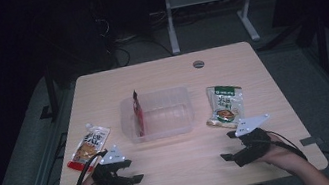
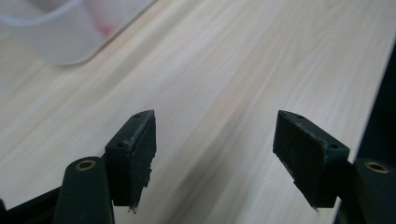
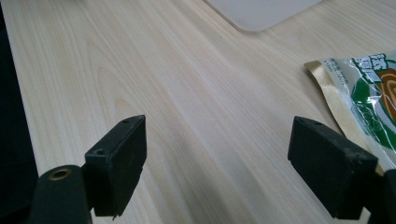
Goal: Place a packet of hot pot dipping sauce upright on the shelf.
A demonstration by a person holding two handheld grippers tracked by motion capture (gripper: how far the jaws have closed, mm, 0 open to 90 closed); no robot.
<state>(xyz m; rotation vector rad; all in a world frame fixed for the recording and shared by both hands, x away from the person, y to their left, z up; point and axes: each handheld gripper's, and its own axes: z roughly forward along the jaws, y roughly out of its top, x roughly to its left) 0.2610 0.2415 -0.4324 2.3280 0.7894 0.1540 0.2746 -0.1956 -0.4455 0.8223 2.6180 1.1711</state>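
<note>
The left tool [image 1: 124,172] rests low on the pale wood worktop [image 1: 180,171] near its front edge, jaws spread wide with nothing between them. Ahead of it and a little outward lies an orange and white pouch [image 1: 89,145] with a red bottom edge, flat on the wood. The right tool [image 1: 228,146] sits likewise near the front edge, jaws wide apart and empty. Just ahead of it lies a green and white packet [image 1: 225,106] with a gold border, close beside its outer jaw. Farther ahead, between the two tools, stands a clear plastic tub [image 1: 157,114] with a red sachet [image 1: 138,112] leaning upright inside its left end.
</note>
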